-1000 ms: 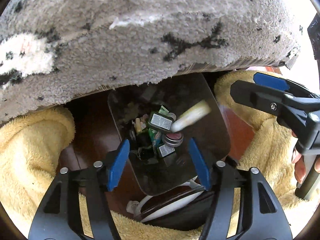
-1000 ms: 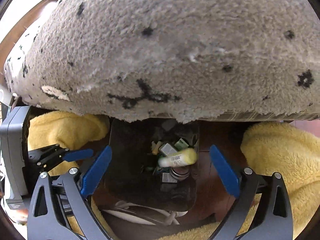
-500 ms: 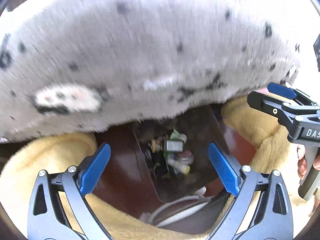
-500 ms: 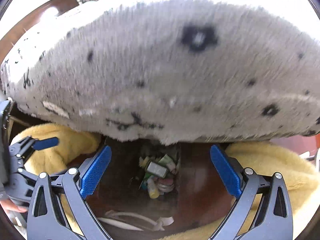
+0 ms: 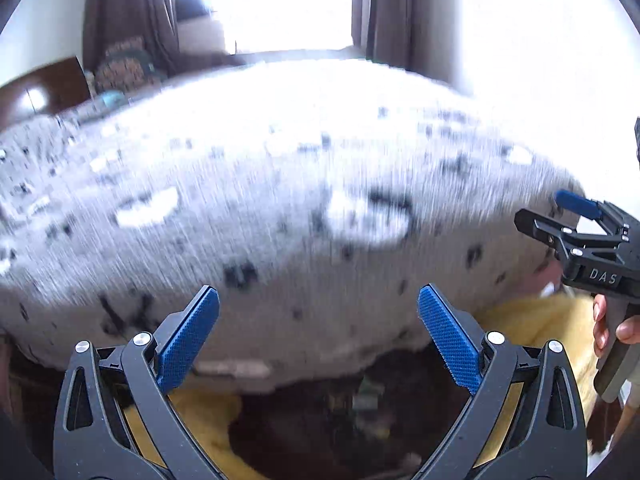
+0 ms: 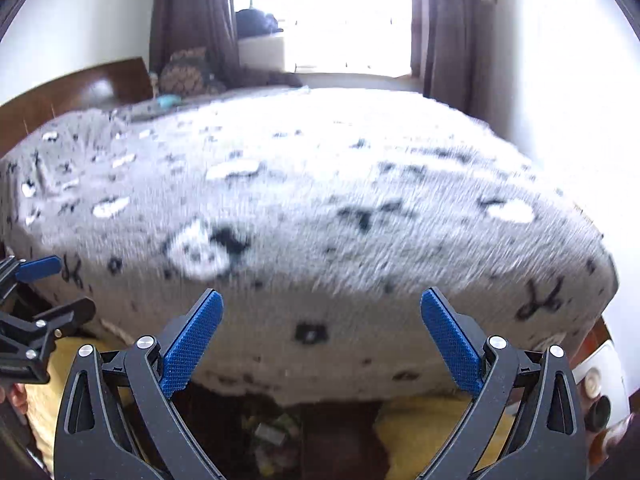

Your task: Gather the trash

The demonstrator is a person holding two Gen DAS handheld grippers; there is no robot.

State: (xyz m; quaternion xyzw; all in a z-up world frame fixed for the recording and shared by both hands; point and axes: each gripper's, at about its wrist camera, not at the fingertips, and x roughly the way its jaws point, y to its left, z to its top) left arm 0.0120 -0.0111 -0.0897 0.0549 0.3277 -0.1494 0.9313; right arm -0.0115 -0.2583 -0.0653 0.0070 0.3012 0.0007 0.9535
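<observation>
A dark bin [image 5: 320, 432] stands on the floor at the foot of the bed, with small trash items [image 5: 366, 400] inside; it also shows in the right wrist view [image 6: 224, 420], with the trash [image 6: 270, 434] low in frame. My left gripper [image 5: 318, 338] is open and empty, raised above the bin and facing the bed. My right gripper [image 6: 320, 342] is open and empty, at about the same height. The right gripper shows at the right edge of the left wrist view [image 5: 568, 220]. The left gripper shows at the left edge of the right wrist view [image 6: 36, 292].
A bed with a grey fleece blanket [image 6: 320, 208] with black and white marks fills the middle. Yellow fluffy fabric [image 5: 536, 320] lies on the floor around the bin. A wooden headboard [image 6: 76, 88], cushions, curtains and a bright window [image 6: 340, 12] are at the back.
A yellow-white tube fell into the bin. The left gripper opened wide. Both grippers rose and tilted up, so the bin slid to the bottom and the bed top and window came into view.
</observation>
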